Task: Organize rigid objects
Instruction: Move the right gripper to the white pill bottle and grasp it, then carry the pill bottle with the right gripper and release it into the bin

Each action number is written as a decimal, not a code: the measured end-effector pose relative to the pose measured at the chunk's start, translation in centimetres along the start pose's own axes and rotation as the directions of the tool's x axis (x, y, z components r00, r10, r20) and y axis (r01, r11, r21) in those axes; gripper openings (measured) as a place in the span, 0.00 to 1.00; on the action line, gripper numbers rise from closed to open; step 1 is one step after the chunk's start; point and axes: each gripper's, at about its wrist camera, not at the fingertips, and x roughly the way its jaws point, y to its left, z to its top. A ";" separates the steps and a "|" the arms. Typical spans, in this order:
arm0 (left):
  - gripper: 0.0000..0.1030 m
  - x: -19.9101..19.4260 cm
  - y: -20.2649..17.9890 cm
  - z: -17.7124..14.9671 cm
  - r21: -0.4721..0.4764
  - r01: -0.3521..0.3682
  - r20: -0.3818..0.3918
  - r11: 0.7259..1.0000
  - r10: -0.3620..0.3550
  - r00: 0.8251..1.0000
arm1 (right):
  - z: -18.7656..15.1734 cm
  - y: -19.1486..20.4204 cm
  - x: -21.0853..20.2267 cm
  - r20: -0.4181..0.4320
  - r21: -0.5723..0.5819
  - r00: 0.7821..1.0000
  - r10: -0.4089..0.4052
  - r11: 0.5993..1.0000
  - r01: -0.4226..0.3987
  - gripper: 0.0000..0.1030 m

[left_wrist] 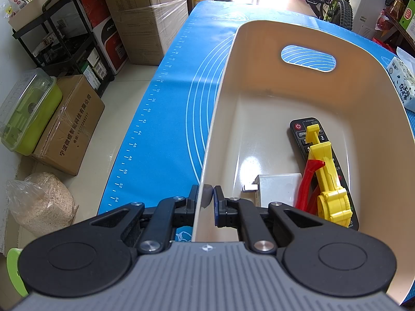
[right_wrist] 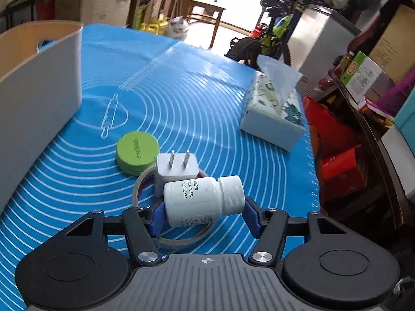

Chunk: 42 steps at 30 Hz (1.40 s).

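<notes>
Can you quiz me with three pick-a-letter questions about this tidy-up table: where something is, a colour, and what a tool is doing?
1. Where is the black remote control?
A. Inside the cream plastic bin
B. On the blue baking mat
C. On the floor

2. What colour is the round flat tin on the mat?
A. Red
B. Green
C. Black

3. What is the right tool doing?
A. Hanging open over nothing
B. Pinching the tissue pack
C. Gripping the white pill bottle

Answers: 1 A, it lies on the bin's floor under a yellow toy. 2 B, its lid is green. 3 C, both blue pads press the bottle's ends.
</notes>
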 end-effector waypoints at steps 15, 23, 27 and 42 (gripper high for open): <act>0.12 0.1 -0.2 0.0 0.004 -0.004 -0.003 1.000 0.004 1.000 | 4.5 2.2 -7.7 0.218 0.094 0.975 0.050 0.993 -0.071 0.62; 0.12 0.1 -0.2 0.0 0.003 -0.003 -0.003 1.000 0.003 1.000 | 8.2 7.1 -9.9 0.258 0.045 0.945 0.201 0.975 -0.220 0.62; 0.12 0.1 -0.3 0.0 0.004 -0.003 -0.003 1.000 0.003 1.000 | 9.2 10.1 -9.5 0.242 -0.009 0.931 0.274 0.960 -0.281 0.62; 0.11 0.1 -0.2 0.1 -0.001 0.003 -0.003 1.000 -0.003 1.000 | 8.4 17.6 -6.4 0.027 -0.106 0.936 0.352 0.932 -0.347 0.62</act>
